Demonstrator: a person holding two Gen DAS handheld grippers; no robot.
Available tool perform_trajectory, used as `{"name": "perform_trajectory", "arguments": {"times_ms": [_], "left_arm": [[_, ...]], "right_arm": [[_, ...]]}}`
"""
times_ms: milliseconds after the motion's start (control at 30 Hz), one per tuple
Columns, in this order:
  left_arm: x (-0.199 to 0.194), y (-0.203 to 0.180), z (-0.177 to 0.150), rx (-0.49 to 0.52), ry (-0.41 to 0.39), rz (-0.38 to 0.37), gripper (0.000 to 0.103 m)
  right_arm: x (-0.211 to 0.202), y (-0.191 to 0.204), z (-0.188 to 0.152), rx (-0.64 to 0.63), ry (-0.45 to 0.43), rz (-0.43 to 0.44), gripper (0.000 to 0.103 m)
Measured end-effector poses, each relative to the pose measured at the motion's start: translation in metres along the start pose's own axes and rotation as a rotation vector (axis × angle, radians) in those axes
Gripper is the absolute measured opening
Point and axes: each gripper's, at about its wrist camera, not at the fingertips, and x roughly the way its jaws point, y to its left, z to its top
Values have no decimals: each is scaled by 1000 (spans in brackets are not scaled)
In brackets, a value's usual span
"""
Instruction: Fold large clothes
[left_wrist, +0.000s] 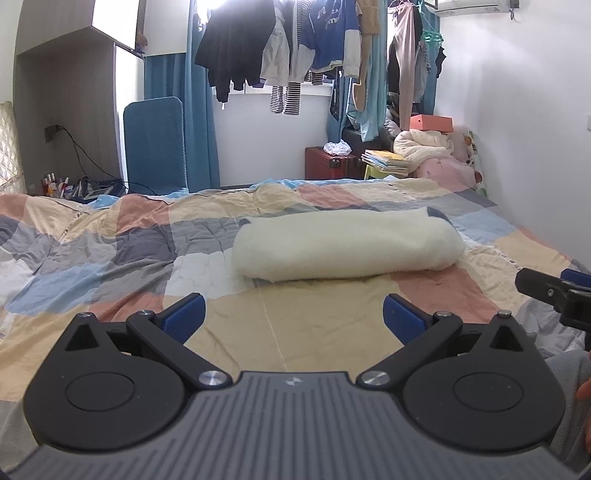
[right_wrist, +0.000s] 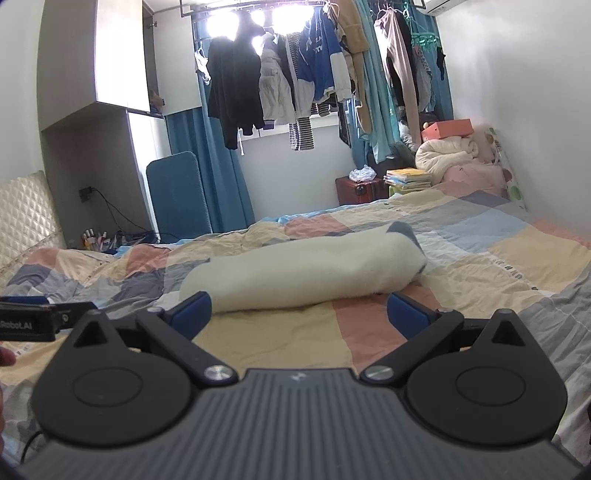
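Observation:
A cream fleece garment (left_wrist: 347, 245) lies folded into a long thick bundle across the middle of the bed; it also shows in the right wrist view (right_wrist: 303, 277), with a grey-blue edge at its far right end. My left gripper (left_wrist: 293, 314) is open and empty, a short way in front of the bundle. My right gripper (right_wrist: 299, 312) is open and empty, its blue pads (right_wrist: 404, 312) just short of the bundle's near edge. The right gripper shows at the right edge of the left view (left_wrist: 554, 291).
The bed is covered by a checked quilt (left_wrist: 110, 240) in peach, grey, blue and cream. Clothes hang on a rail (left_wrist: 295, 48) at the window. A blue chair (left_wrist: 153, 144), a red suitcase (left_wrist: 328, 162), books and piled bedding (left_wrist: 428, 147) stand beyond the bed.

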Motion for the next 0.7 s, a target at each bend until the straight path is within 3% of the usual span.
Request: {"name": "perform_trajectory", "arguments": {"times_ms": [700], "left_arm": [[-1,-4,-6,7,9,2,103]], "right_arm": [[-6,1,-1,-6,-12,-7,103]]}}
